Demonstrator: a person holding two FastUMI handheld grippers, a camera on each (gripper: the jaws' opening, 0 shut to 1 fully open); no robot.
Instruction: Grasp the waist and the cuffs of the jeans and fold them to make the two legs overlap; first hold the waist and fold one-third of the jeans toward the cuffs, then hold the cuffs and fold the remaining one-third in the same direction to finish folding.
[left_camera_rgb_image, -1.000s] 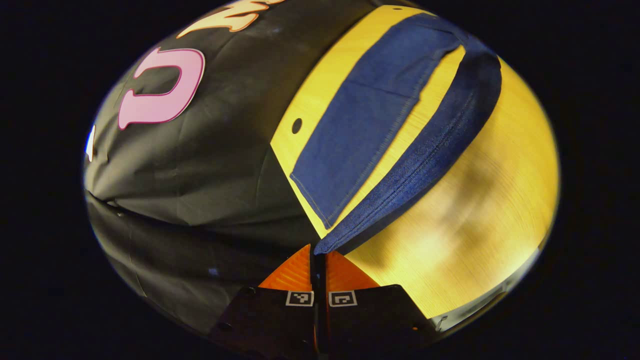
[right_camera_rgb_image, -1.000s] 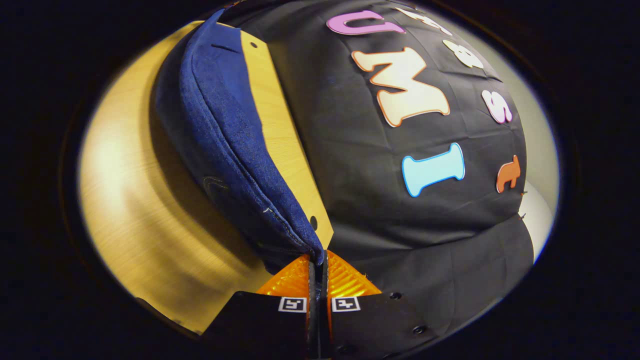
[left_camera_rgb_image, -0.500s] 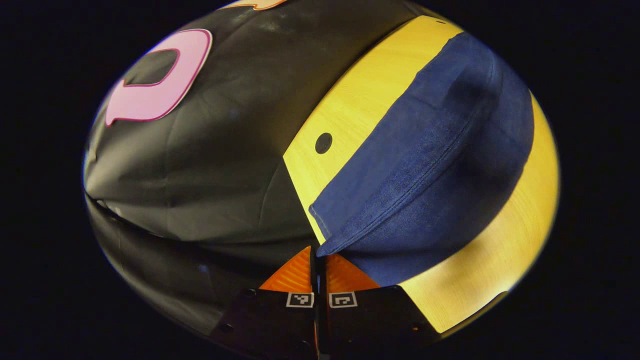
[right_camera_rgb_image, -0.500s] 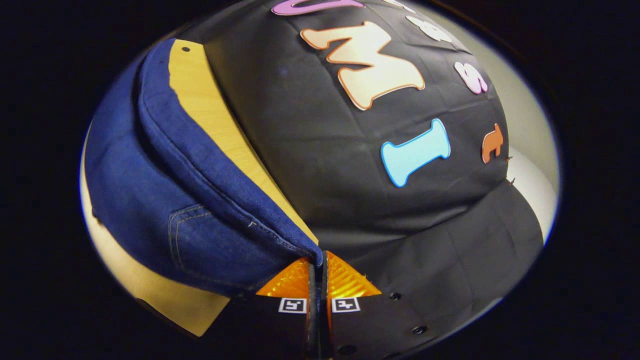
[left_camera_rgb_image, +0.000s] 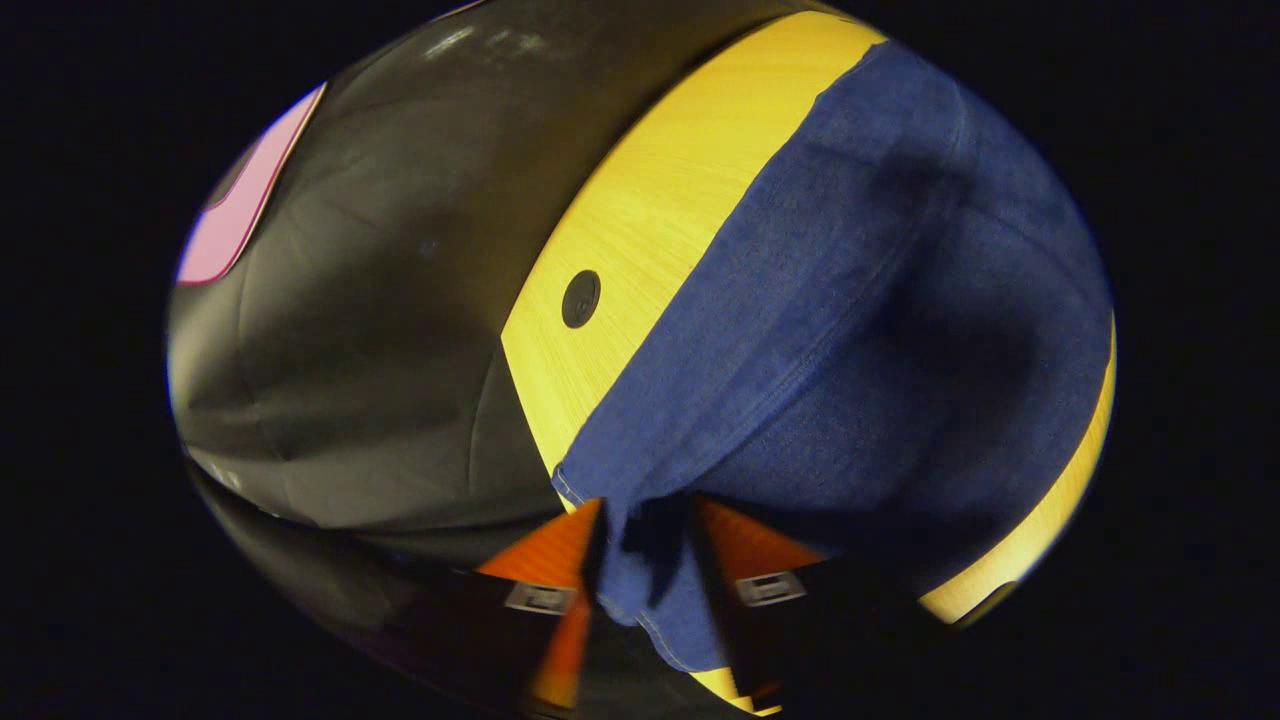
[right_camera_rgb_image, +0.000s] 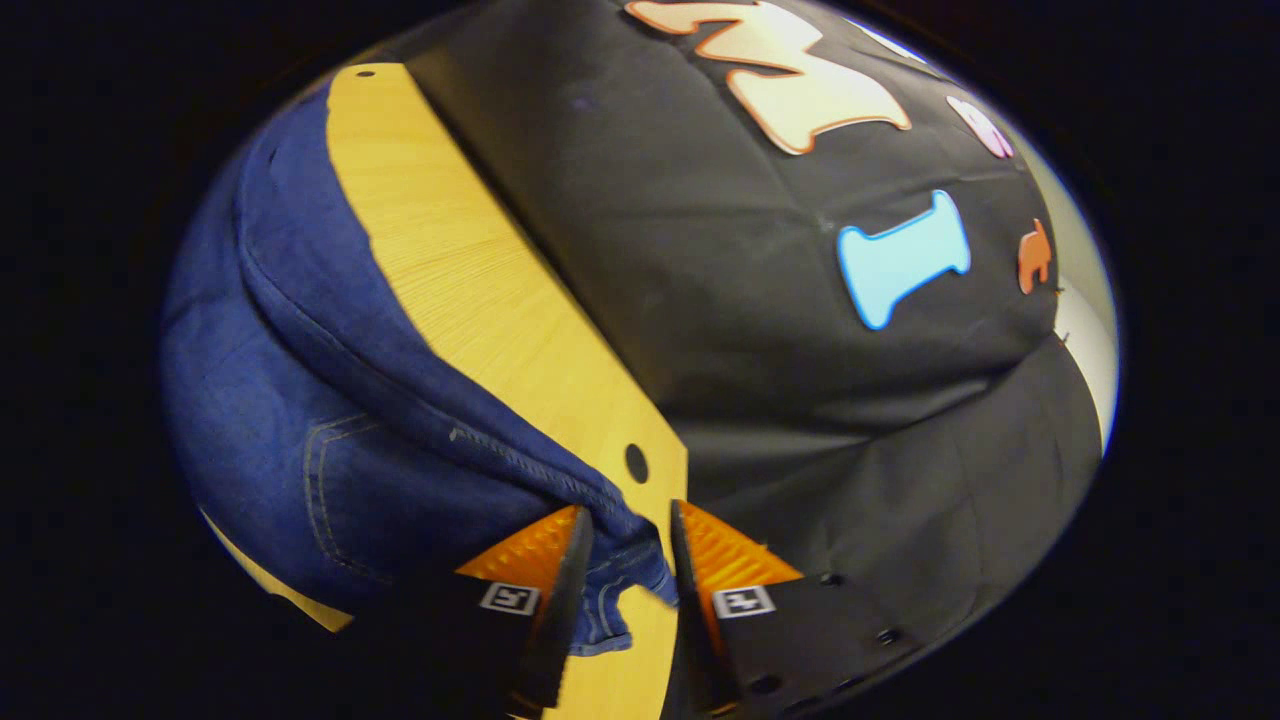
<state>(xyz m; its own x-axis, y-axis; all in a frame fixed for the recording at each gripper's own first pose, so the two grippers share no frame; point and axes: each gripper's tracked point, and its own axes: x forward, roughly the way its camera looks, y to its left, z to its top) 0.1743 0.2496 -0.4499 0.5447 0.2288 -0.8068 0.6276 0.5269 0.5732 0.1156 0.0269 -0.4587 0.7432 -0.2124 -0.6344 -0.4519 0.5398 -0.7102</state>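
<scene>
A: Warm light on the table (left_camera_rgb_image: 640, 190) — the wood glows yellow, and a dark shadow sits on the jeans (left_camera_rgb_image: 900, 340).

B: Both views bulge at the rims — and the left claw (left_camera_rgb_image: 648, 570) is motion-blurred.

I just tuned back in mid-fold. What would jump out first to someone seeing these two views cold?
The dark blue jeans dominate, spread over the yellow wooden table beside the black cloth wall. In the left gripper view, the left hand-held gripper has its orange fingers apart with denim lying between them. In the right gripper view, the right hand-held gripper is open too, a stitched edge of the jeans in the gap near a round hole in the table.
</scene>
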